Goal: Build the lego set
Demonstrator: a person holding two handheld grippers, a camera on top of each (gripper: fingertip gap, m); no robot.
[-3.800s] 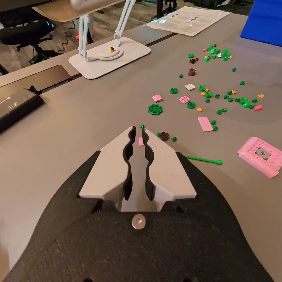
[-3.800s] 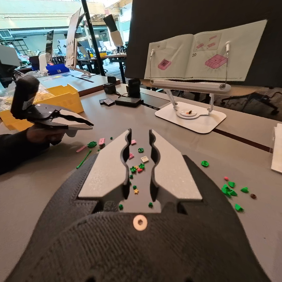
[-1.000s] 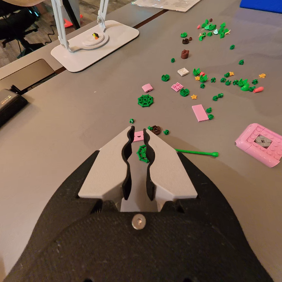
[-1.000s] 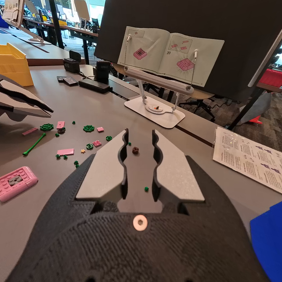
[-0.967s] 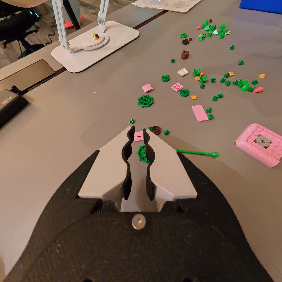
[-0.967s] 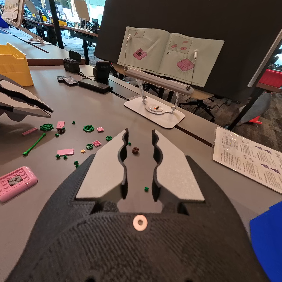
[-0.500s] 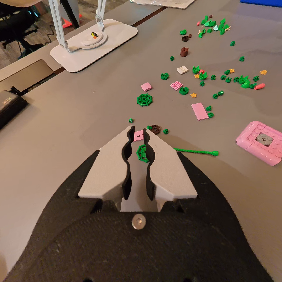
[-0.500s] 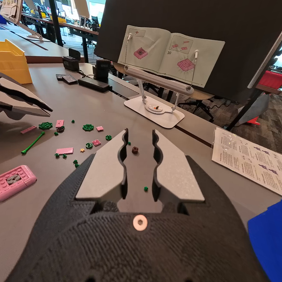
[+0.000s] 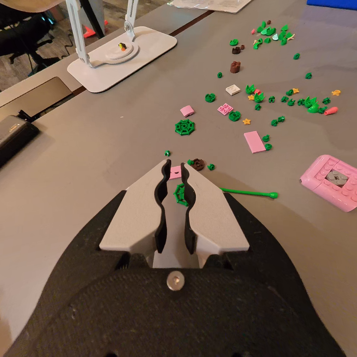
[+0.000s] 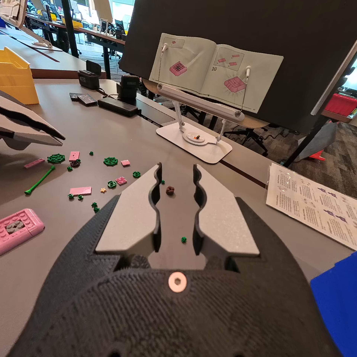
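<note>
My left gripper point(image 9: 174, 163) hovers over the grey table with its jaws a narrow gap apart and nothing in them. Under it lie a small pink tile point(image 9: 174, 172) and a green web piece point(image 9: 180, 195). A green stem point(image 9: 249, 192) and the pink built base point(image 9: 332, 181) lie to its right. My right gripper point(image 10: 177, 165) is open and empty above a brown round brick point(image 10: 170, 190). The base point(image 10: 15, 228) is at its lower left. The left gripper point(image 10: 58, 138) shows at the far left of the right wrist view.
Loose green, pink and orange pieces point(image 9: 258, 96) are scattered across the table. The open instruction book point(image 10: 214, 71) sits on a white stand point(image 9: 123, 58). A yellow bin point(image 10: 15, 81), black boxes point(image 10: 116, 107), a paper sheet point(image 10: 313, 204) and a blue object point(image 10: 336, 309) ring the area. Spacing between my two grippers at the tips: around 25 centimeters. My left gripper is the nearer one to the green web piece point(image 9: 180, 195): about 4 centimeters, against 30 centimeters. Look for it in the right wrist view point(image 10: 55, 156) too. The green stem point(image 9: 249, 192) lies around 8 centimeters away from my left fingertips. Seen from the right wrist view point(image 10: 38, 183) as well. To reach the brown round brick point(image 10: 170, 190) in a straight line is about 15 centimeters for my right fingers, about 20 centimeters for my left. The left camera catches it too, in the left wrist view point(image 9: 235, 65).
Since 3.8 s ago the left gripper has pulled back, so a green web piece now shows between its jaws. The right gripper has swung right toward the book. Over the last second both barely moved.
</note>
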